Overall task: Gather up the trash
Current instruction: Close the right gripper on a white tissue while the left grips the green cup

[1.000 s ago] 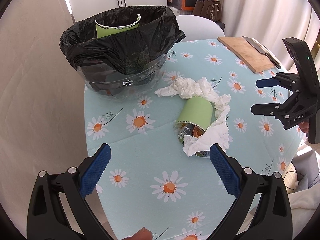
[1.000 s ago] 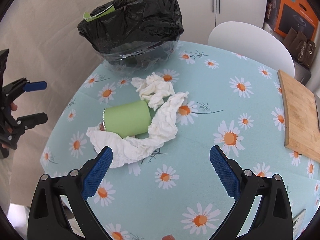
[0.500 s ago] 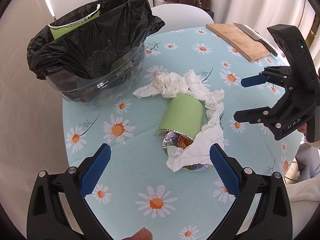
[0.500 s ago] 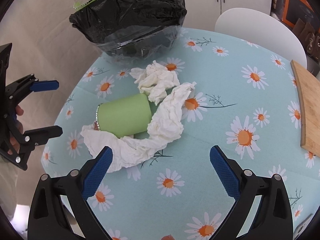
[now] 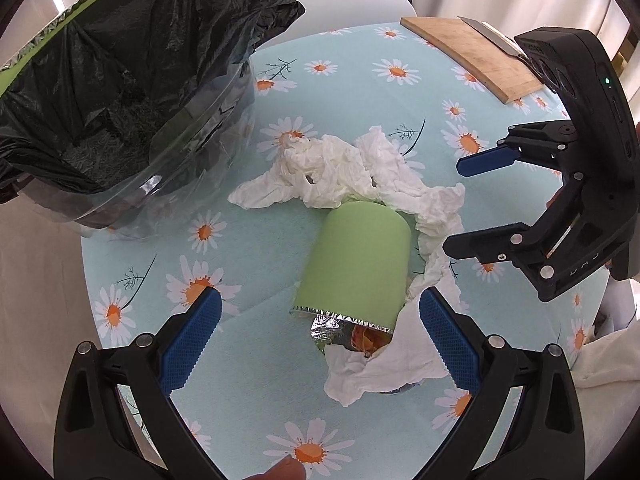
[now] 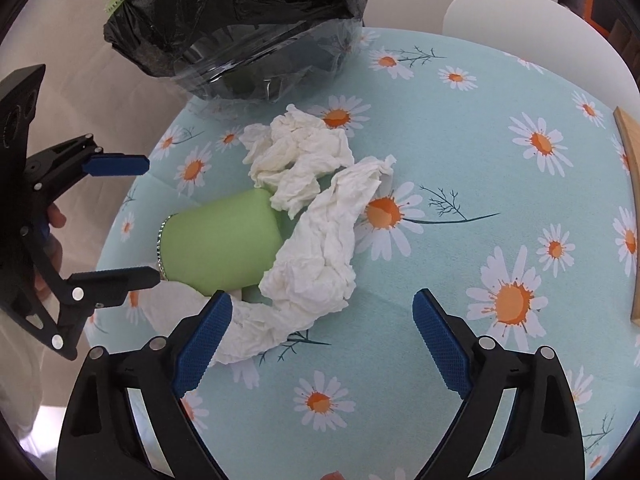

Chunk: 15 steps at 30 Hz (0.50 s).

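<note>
A green paper cup [image 5: 360, 260] lies on its side on the daisy tablecloth, its foil-rimmed mouth toward my left gripper [image 5: 320, 340], which is open just short of it. Crumpled white tissues [image 5: 340, 172] wrap around the cup; in the right wrist view the cup [image 6: 220, 248] and the tissues [image 6: 320, 248] lie ahead of my open right gripper [image 6: 320, 336]. A bin lined with a black bag [image 5: 120, 80] stands at the far left. The right gripper also shows in the left wrist view [image 5: 476, 204], open, beside the tissues.
A wooden cutting board [image 5: 472, 56] with a knife [image 5: 492, 38] lies at the far right. A white chair [image 6: 520, 28] stands behind the table. The table edge [image 5: 92, 300] runs close on the left.
Both grippers have moved in toward the cup and tissues, which now look larger and nearer. Both stay open. The trash has not moved.
</note>
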Motion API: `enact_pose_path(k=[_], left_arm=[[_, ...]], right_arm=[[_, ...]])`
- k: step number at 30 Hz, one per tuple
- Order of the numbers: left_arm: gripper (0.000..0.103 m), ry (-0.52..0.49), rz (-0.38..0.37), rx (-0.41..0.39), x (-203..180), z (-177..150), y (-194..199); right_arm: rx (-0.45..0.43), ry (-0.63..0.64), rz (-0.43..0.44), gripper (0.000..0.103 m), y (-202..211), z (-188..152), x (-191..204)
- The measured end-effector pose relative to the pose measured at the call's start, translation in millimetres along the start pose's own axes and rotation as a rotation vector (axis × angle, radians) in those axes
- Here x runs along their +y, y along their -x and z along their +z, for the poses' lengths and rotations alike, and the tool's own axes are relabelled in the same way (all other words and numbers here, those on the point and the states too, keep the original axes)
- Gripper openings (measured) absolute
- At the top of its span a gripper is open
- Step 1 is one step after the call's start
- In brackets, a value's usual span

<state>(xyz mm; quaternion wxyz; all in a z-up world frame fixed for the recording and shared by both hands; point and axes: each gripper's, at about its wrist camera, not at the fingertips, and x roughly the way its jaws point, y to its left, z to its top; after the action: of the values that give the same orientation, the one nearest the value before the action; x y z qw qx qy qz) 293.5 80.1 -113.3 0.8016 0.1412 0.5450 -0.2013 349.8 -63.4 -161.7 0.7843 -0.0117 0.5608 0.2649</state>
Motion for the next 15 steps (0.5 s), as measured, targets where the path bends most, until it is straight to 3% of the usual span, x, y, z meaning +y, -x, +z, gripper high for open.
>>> enact_pose_path(k=[6,8,11,15], left_arm=[[0.097,-0.024,-0.03,0.037,-1,11,-20],[0.097,-0.035,-0.041,0.056,-2,15,-27],[0.097,-0.044,-0.06,0.074,-4,20,-35],[0.095,-0.071,-0.073,0.111,-11,26,-47]], right_arm=[[0.047,0.045,0.008,0.058,-17,7,0],[0.052,0.05,0.027,0.038,-18,9,1],[0.062,0.068,0.039,0.031,-16,7,3],[0.06,0.072,0.052,0.03,-8,1,3]])
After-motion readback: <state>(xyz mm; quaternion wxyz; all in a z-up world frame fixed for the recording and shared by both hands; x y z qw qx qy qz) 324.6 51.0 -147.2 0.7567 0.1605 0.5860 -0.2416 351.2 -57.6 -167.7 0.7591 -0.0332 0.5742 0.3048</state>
